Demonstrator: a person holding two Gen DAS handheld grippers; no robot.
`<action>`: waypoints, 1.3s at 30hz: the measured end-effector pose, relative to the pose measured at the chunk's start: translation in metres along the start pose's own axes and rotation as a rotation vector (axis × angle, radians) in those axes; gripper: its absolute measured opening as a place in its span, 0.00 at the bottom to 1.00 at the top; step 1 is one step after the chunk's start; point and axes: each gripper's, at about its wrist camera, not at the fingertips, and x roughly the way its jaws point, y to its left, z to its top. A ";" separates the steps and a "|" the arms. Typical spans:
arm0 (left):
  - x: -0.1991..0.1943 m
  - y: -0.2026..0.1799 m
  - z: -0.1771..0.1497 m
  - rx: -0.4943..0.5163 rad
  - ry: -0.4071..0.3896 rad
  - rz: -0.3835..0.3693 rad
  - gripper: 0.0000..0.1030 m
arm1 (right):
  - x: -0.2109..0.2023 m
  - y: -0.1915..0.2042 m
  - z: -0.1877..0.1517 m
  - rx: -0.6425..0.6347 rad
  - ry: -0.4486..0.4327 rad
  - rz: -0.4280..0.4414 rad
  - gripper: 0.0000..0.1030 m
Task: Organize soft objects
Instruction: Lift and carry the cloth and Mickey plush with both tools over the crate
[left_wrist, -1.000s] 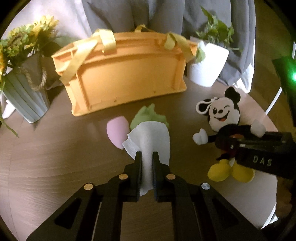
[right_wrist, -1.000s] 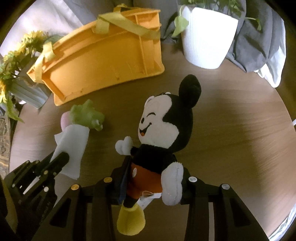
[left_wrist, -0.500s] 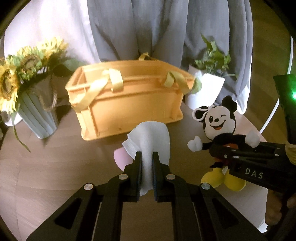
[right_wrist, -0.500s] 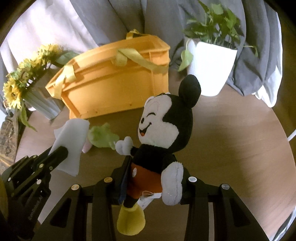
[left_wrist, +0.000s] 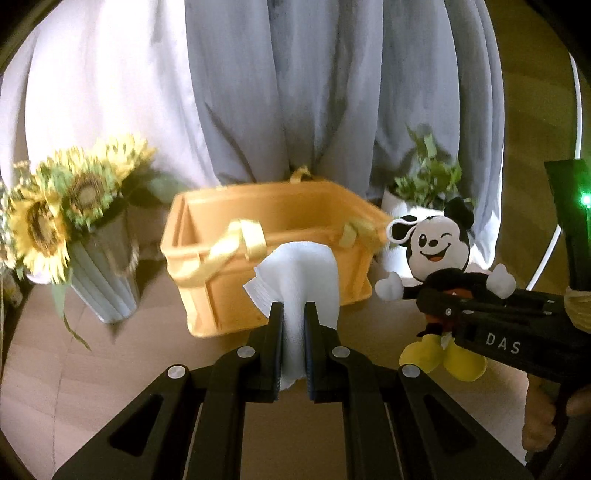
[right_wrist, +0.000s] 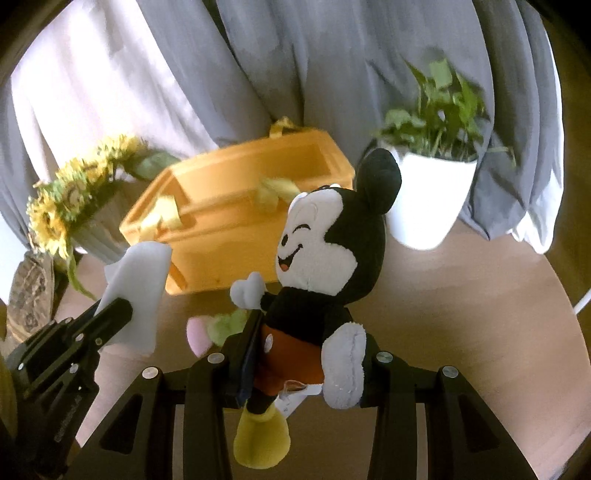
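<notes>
Soft items, relative to the orange crate (left_wrist: 273, 266):

- White folded cloth (left_wrist: 295, 273): pinched between the left gripper (left_wrist: 293, 314) fingers, jaws clamped tight on its lower part. Upper half fans out above the fingertips, in front of the crate's near wall, about level with the rim. Off the table. In the right wrist view the same cloth (right_wrist: 136, 288) sits left of the crate's near corner.
- Mouse plush (right_wrist: 321, 266): held by the right gripper (right_wrist: 306, 354), jaws closed on its red shorts and torso. Head and black ears stick up past the fingertips, yellow feet hang below them. Upright, leaning slightly. It is to the right of the crate, in front of the white plant pot (right_wrist: 424, 199). From the left wrist view the plush (left_wrist: 439, 254) faces the camera, off the crate's right end, with the gripper body marked DAS across its waist.
- Pink-and-green soft toy (right_wrist: 214, 328): lying on the wooden table (right_wrist: 461, 302) in front of the crate, below both held items, just left of the right gripper's left finger. Partly hidden, can't tell its shape.

Crate is open-topped with yellow strap handles (left_wrist: 240, 243). Can't see its whole floor. Sunflower vase (left_wrist: 99, 273) stands left of the crate; grey curtain (left_wrist: 332, 92) hangs behind it. Background is motion-blurred.
</notes>
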 end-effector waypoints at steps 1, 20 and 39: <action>-0.001 0.000 0.003 0.001 -0.010 0.002 0.11 | -0.002 0.001 0.003 0.000 -0.013 0.007 0.39; -0.018 0.009 0.047 0.017 -0.167 0.047 0.11 | -0.022 0.014 0.047 -0.002 -0.168 0.051 0.39; -0.009 0.028 0.089 0.022 -0.261 0.092 0.11 | -0.026 0.034 0.094 -0.024 -0.288 0.086 0.39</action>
